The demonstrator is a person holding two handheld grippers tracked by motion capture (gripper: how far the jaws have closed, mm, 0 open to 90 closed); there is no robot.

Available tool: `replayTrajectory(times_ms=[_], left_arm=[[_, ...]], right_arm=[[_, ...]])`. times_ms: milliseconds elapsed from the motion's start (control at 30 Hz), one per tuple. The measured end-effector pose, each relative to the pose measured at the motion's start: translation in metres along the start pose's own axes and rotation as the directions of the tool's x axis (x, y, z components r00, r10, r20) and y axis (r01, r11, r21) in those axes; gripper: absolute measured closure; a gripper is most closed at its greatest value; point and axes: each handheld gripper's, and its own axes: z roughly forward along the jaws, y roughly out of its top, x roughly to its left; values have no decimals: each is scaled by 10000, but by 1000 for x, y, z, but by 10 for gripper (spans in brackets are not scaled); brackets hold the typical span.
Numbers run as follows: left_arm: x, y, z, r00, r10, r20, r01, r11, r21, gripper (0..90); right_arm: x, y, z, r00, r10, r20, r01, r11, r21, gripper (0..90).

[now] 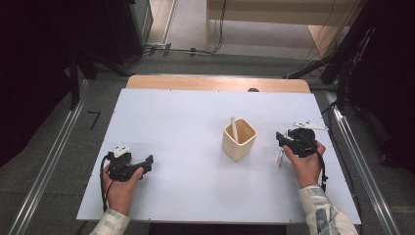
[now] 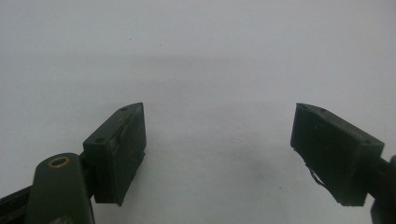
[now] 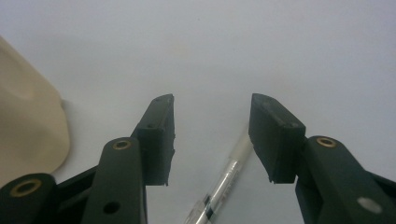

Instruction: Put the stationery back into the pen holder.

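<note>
Two tools are over the white worktop (image 1: 186, 132). The right tool (image 3: 212, 135) has its jaws half wide, pads free, over a clear pen (image 3: 229, 175) lying right of the beige cup (image 1: 239, 139). The left tool (image 2: 217, 140), near left, stands wide and holds nothing.

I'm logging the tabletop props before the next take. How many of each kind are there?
Cream cup: 1
White pen standing in the cup: 1
Clear pen lying by the right gripper: 1
Total: 3
</note>
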Motion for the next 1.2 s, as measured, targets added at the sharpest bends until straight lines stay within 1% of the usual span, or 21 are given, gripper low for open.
replayTrajectory(times_ms=[233,267,500,700,933,1100,1200], left_arm=[[0,0,0,10000,-13,5,13,10000,-18,191],[0,0,0,10000,0,1,0,10000,-7,191],[0,0,0,10000,-4,7,4,10000,-2,191],[0,0,1,10000,17,34,-17,10000,17,191],[-1,0,1,10000,27,43,-27,10000,16,191],[-1,0,1,10000,31,62,-31,10000,10,191],[-1,0,1,10000,29,59,-29,10000,15,191]], right_arm=[[-7,-2,10,9989,326,328,-337,9988,346,492],[-7,-2,11,9983,404,423,-421,9983,407,492],[-11,-4,20,9956,640,689,-688,9952,698,498],[-12,-4,26,9950,661,752,-731,9929,933,508],[-13,-4,32,9936,767,829,-861,9895,1162,558],[-11,-4,36,9937,701,878,-813,9881,1303,589],[-12,-3,39,9927,660,1009,-796,9873,1377,611]])
